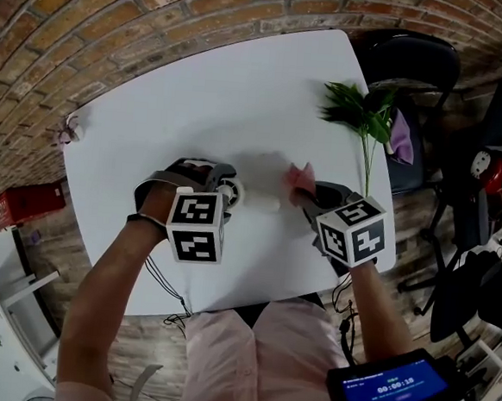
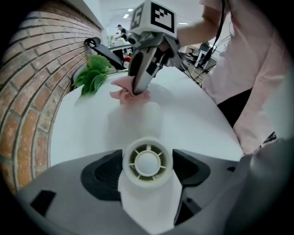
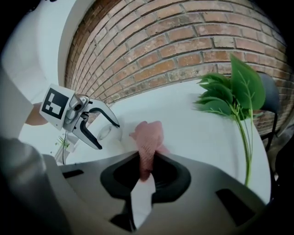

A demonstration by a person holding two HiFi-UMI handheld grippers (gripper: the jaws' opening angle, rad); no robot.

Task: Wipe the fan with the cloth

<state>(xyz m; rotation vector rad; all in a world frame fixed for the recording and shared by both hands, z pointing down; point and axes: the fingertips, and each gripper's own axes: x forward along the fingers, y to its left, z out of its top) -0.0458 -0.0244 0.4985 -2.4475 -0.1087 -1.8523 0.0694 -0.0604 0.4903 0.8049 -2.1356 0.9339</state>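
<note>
Left tool tight around white fan; right tool tight around pink cloth

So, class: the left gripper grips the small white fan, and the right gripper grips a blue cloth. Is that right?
Not quite. The cloth in the right gripper is pink, not blue; the right gripper view shows it pinched between the jaws. The left gripper does grip the small white fan.
</note>
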